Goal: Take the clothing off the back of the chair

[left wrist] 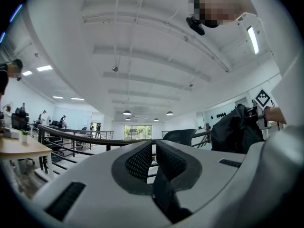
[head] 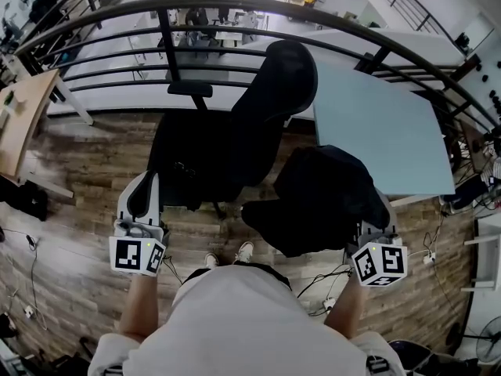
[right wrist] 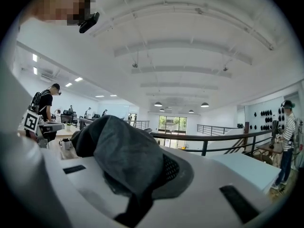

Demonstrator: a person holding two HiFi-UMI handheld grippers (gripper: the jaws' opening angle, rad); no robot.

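My right gripper (right wrist: 142, 177) is clenched on the black clothing (head: 325, 198), which hangs bunched just right of the chair (head: 235, 131) and nearer me, clear of its back. My left gripper (head: 145, 186), jaws together and empty, sits well left.

light: bright, even, ceiling lamps (left wrist: 126, 112) | edges: fisheye-curved, dark corners | focus: sharp

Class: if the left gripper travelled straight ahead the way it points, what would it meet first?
Probably the black railing, passing left of the chair; depth is uncertain.
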